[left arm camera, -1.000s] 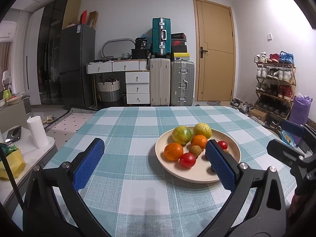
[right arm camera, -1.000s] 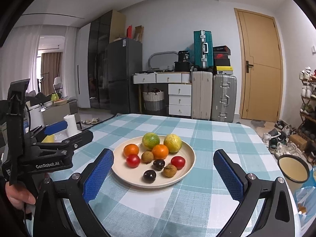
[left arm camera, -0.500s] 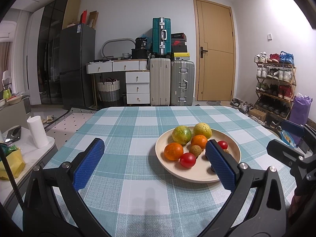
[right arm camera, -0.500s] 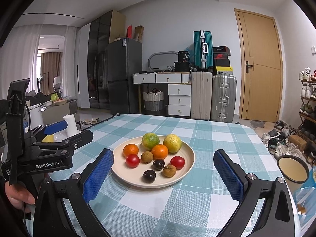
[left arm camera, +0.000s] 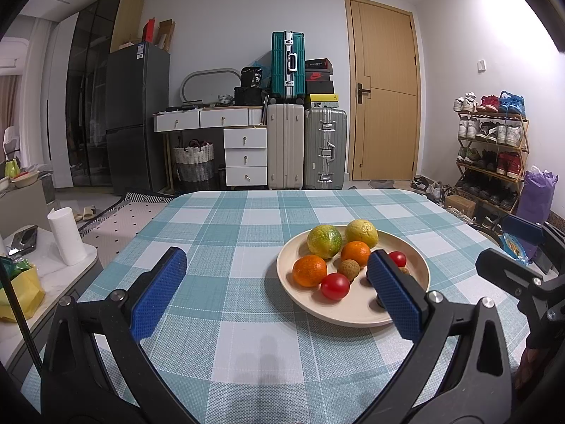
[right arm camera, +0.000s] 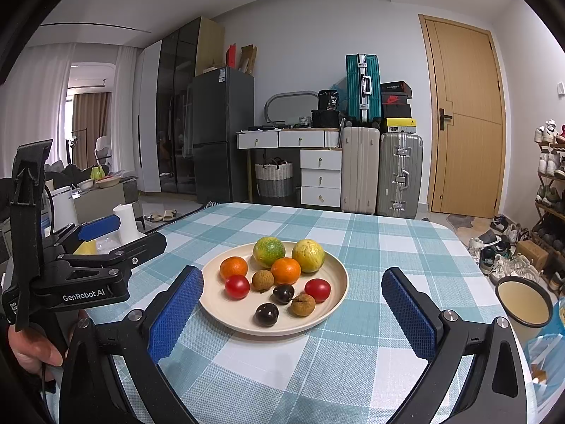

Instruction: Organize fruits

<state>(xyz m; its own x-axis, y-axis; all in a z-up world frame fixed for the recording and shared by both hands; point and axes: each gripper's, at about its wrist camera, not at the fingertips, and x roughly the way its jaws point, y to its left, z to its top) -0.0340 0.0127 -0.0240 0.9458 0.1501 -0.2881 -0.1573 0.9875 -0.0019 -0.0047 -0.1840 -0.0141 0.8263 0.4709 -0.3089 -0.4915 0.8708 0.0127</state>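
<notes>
Fruit fills a cream plate that sits on a table covered with a teal-and-white checked cloth, roughly mid-table in the right wrist view and right of centre in the left wrist view. At the far side of the plate lie a green-orange citrus and, touching it on the right, a yellow citrus. In front of them sit two oranges, one to the left and one in the middle, with a brown longan between and slightly nearer. A red tomato lies at the near left, a second red tomato at the right. Two dark cherries, one farther and one nearer, lie toward the near rim, beside a second longan. The right gripper hovers just short of the plate, its blue-padded fingers spread wide and holding nothing; the plate shows between them. The left gripper is likewise spread and empty, over the cloth left of the plate, its right finger covering part of the fruit in its own view. A hand grips the left tool's handle at the left edge of the right wrist view. A round container stands off the table's right side.
</notes>
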